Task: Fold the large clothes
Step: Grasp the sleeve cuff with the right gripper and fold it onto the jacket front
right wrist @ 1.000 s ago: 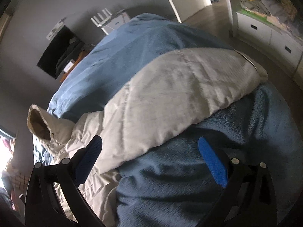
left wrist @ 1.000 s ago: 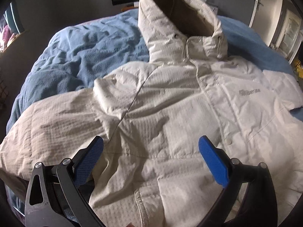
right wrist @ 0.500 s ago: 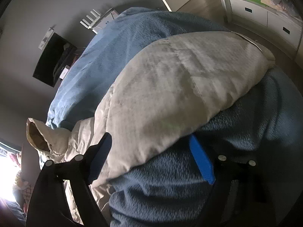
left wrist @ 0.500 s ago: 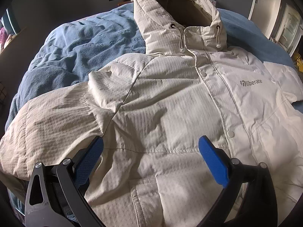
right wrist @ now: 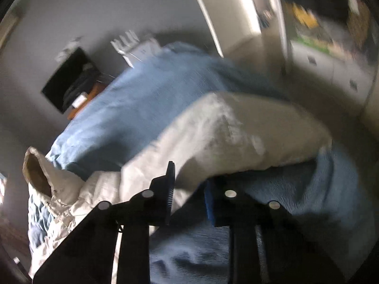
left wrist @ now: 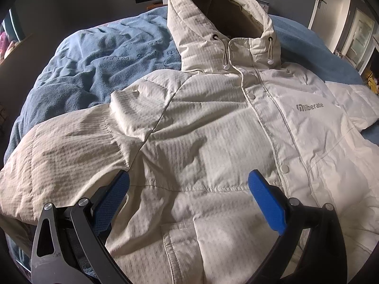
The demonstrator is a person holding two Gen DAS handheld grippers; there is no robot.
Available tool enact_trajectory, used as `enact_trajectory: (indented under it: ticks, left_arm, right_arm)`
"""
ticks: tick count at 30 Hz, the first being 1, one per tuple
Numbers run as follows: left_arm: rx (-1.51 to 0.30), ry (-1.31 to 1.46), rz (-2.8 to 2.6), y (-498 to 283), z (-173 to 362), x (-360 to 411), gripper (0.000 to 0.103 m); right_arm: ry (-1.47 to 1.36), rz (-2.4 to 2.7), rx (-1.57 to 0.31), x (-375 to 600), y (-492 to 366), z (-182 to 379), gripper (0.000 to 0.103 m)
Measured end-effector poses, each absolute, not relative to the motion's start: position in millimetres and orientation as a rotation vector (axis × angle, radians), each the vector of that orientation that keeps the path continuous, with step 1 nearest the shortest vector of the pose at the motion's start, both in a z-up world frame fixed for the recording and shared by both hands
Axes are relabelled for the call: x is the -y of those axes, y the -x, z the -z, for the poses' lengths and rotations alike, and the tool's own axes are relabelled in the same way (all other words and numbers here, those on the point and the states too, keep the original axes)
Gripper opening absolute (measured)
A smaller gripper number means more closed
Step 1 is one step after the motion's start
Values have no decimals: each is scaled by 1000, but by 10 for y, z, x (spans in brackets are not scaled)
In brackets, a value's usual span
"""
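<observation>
- Cream hooded jacket [left wrist: 213,142] spread front-up on a blue blanket [left wrist: 99,66], directly ahead of and beneath the left gripper [left wrist: 188,184].
- Left gripper's blue pads [left wrist: 265,201] set wide apart, nothing between them, poised above the jacket's lower front just over a pocket flap [left wrist: 180,232].
- Hood [left wrist: 220,16] standing open at the far end ahead of that gripper, drawcords [left wrist: 226,56] hanging at the collar.
- Snap placket [left wrist: 267,118] running ahead and to the right of the left gripper; grey chest logo [left wrist: 309,107] further right.
- One sleeve [left wrist: 59,146] reaching out to the left of the left gripper, lying over the blanket.
- Right gripper [right wrist: 188,194] drawn nearly together, clamped on the edge of the jacket's other sleeve [right wrist: 236,137], cloth pinched between the pads.
- That sleeve stretching ahead and to the right of the right gripper; picture blurred here.
- Hood [right wrist: 38,172] far to the left of the right gripper; blanket [right wrist: 146,99] beyond and below.
- Dark wall screen [right wrist: 68,80] ahead on the left; white drawers [right wrist: 331,71] off to the right.
</observation>
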State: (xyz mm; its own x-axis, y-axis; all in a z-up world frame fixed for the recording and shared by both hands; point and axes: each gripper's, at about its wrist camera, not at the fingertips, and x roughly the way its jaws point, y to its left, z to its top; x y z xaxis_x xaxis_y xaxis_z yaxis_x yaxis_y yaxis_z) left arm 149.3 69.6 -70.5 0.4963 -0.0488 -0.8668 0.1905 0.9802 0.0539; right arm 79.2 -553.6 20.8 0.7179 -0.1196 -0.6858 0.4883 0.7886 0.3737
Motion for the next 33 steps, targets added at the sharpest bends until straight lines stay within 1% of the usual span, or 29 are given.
enact_trajectory:
  ticks: [6,9,13,18,23,29,30,31,32,33]
  left_arm:
    - [-1027,-133,131,-1446,699,-788,96]
    - [-1030,-105,118,-1449,722,-865,96]
    - [-1022,-86,110,-1429,743,-918,96]
    - [-1009,-120,100,-1400,757,-880,96]
    - [-1000,-150,109,-1370,774,-835,96]
    - [-1008,-157,114,-1387,814,-823,96]
    - [-1010,-156,115,-1389,818,-824,96]
    - [-1011,-154,116,-1389,819,-827,96]
    - [-1011,-152,116,-1390,819,-829,96]
    - [-1011,-151,116,-1389,818,-831,96]
  right_arm:
    - [-347,202,-567,4676,-887,-936,19]
    - [-255,95,-539,4162,-919,-1188,19]
    - [-162,-47,-545,3443,-970,-1322,18]
    - [-121,-177,-618,2757,-1053,-1085,19]
    - [-43,-251,-725,2174,-1111,-574,19]
    - [-67,-366,-928,1949,-1143,27,19]
    - [-87,-384,-963,1953,-1136,104,20]
    - [-112,-397,-995,1971,-1130,162,26]
    - [-131,-405,-1012,2000,-1135,189,38]
    - [-167,-424,-1031,2047,-1118,203,46]
